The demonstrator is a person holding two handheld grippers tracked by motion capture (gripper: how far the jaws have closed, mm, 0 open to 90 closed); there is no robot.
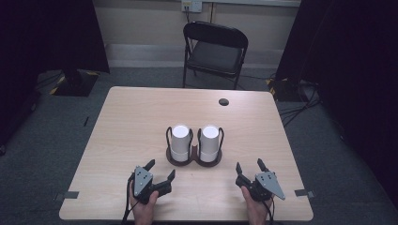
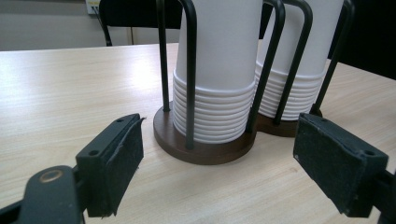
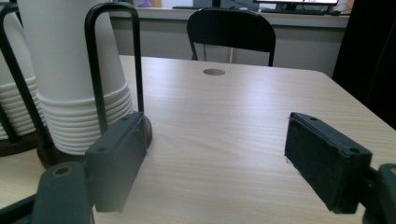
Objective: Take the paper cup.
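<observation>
Two stacks of white paper cups stand upside down in a dark wooden twin holder (image 1: pixel 194 161) near the middle of a light wood table (image 1: pixel 126 117), a little toward the person's side. The left stack (image 1: pixel 180 140) and the right stack (image 1: pixel 210 141) sit side by side, touching or nearly so, each with its long axis upright: closed bottoms point up, rolled rims point down onto the round base. Black wire hoops (image 2: pixel 190 70) rise from the base and bracket each stack.

The left gripper (image 1: pixel 160 169), held in a hand (image 1: pixel 143 208) at the table's near edge, points up the table toward the left stack; its jaws are spread wide with nothing between them. In the left gripper view the ribbed rims of the nested cups (image 2: pixel 212 112) lie just ahead, between the two pads but beyond them.

The right gripper (image 1: pixel 249 166), held in the other hand (image 1: pixel 257 211), is likewise released and empty, set to the right of the holder and apart from it. In the right gripper view the right stack (image 3: pixel 74 70) stands beyond its left jaw.

A black folding chair (image 1: pixel 215 49) stands beyond the far edge, and a round cable hole (image 1: pixel 224 101) marks the tabletop's far side.
</observation>
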